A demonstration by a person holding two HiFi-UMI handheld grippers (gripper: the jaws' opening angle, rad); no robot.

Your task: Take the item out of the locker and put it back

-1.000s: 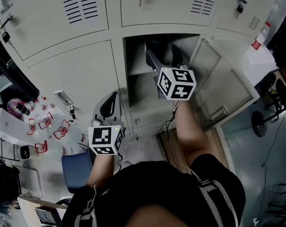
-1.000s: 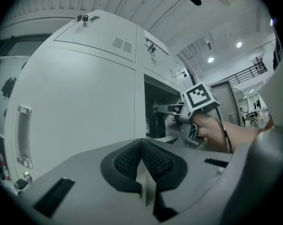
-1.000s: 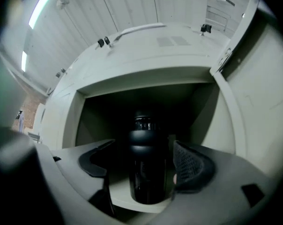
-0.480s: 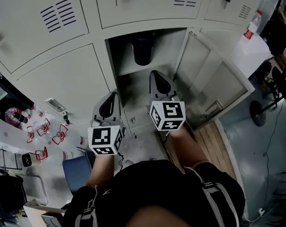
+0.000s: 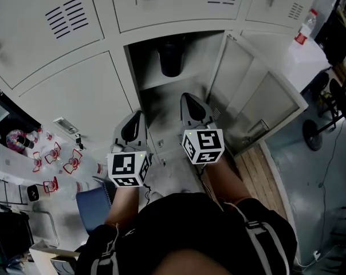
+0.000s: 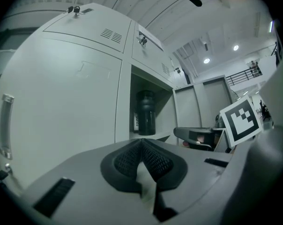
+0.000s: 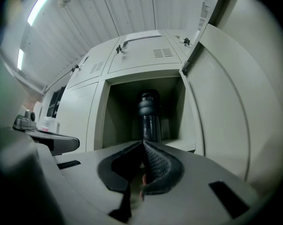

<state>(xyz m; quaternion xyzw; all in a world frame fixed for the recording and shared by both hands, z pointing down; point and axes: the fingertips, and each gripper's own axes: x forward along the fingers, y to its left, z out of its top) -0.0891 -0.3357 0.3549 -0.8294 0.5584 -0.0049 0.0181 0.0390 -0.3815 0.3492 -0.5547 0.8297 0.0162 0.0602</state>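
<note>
A black bottle (image 5: 170,59) stands upright on the upper shelf of the open locker (image 5: 140,67); it also shows as the bottle (image 6: 145,118) and the bottle (image 7: 150,116) in the gripper views. My right gripper (image 5: 191,104) is held below and in front of the shelf, well clear of the bottle, with its jaws shut on nothing (image 7: 143,144). Beside it, before the closed lower-left door, my left gripper (image 5: 132,128) is also shut and empty (image 6: 141,142).
The locker door (image 5: 259,96) hangs open to the right. A pack of red-labelled water bottles (image 5: 58,153) and a blue seat (image 5: 93,206) lie at the left. A bottle (image 5: 302,32) stands on a white table at upper right, above a chair base (image 5: 315,136).
My right gripper has drawn back out of the locker, down towards the person, and its jaws have shut empty. The bottle stays on the shelf. The left gripper has barely moved.
</note>
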